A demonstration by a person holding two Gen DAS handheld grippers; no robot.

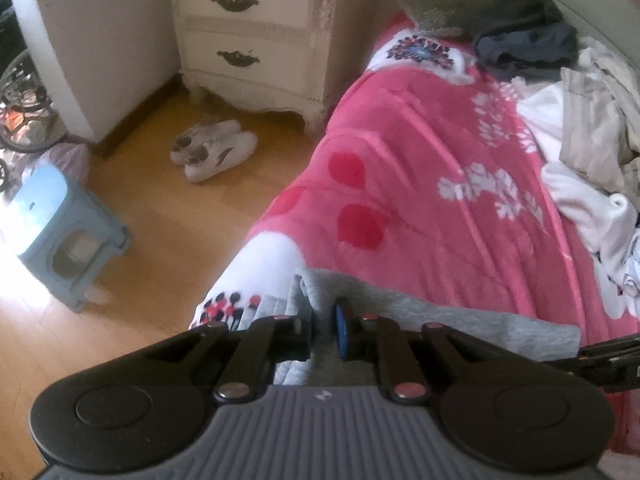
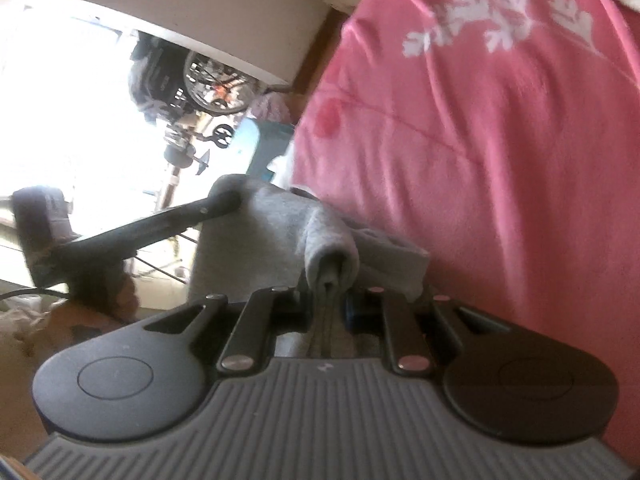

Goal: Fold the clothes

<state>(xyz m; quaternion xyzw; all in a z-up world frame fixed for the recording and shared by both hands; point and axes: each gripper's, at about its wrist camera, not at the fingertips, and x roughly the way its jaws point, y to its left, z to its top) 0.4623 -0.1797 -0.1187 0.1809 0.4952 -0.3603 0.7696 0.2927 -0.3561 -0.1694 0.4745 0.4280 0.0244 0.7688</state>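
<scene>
At the left of the left wrist view, a pale blue plastic stool (image 1: 68,236) stands on the wooden floor (image 1: 168,216), with a pair of white sneakers (image 1: 214,150) further back before a cream nightstand (image 1: 256,36) of two drawers; a dark logo on one shoe is too blurred to read. Toward the middle, at the near edge of the bed, the left gripper (image 1: 324,330) is closed on a bunched fold of a grey garment (image 1: 460,320). That garment is plain heather-grey knit, soft and thick, and spreads rightward as a flat band over the pink blanket (image 1: 420,140) with its white flower print. At far right a heap of unfolded clothes (image 1: 576,120), white, beige and dark grey, lies on the bed. Part of the other tool enters at the right edge.

From the right wrist view, the left gripper (image 2: 236,200) pinches one corner of the grey garment (image 2: 280,232), and the right gripper (image 2: 330,300) is clamped on a rolled fold of it, the cloth stretched between them beside the pink blanket (image 2: 500,180).
</scene>
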